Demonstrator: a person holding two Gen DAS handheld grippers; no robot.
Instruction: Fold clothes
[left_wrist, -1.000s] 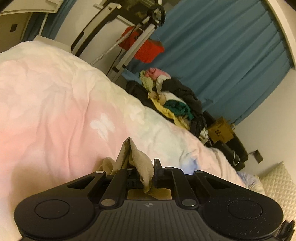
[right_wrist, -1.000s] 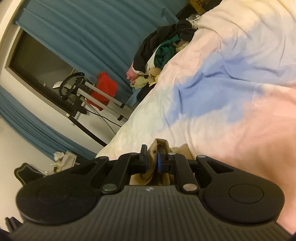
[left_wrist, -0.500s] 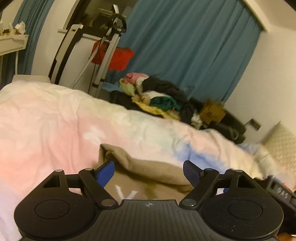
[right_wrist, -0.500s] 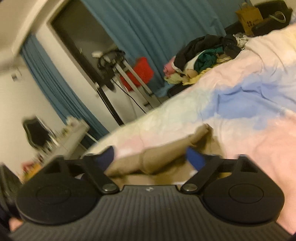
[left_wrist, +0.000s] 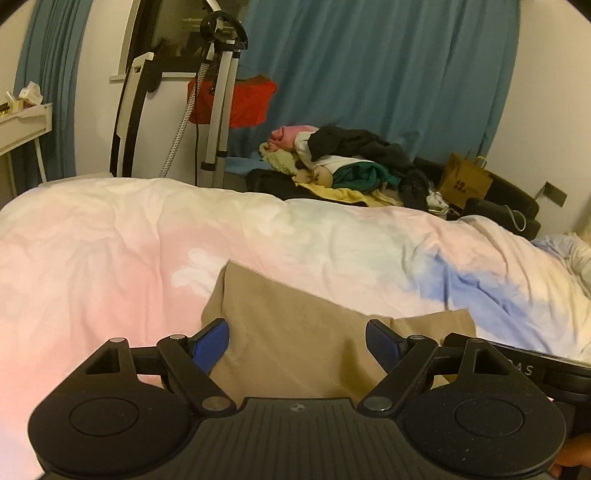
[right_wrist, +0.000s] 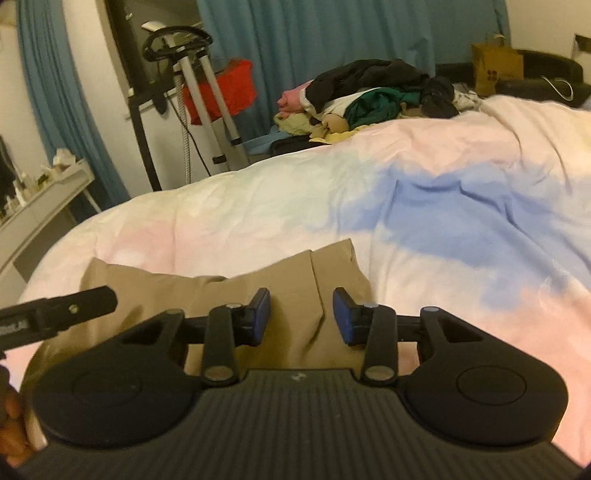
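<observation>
Left hand-held gripper (left_wrist: 297, 339) gapes wide, right hand-held gripper (right_wrist: 301, 314) half-closing, both empty over the smooth tan garment (left_wrist: 295, 325).

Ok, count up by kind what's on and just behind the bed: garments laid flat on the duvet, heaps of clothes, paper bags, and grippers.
Tan garment flat on the duvet: 1
Heap of mixed clothes behind the bed: 1
Brown paper bag: 1
Grippers, left gripper and right gripper, both open: 2
Total: 5

Both wrist cameras look low across the bed (left_wrist: 110, 236), sharing the tan garment (left_wrist: 295, 325).
</observation>
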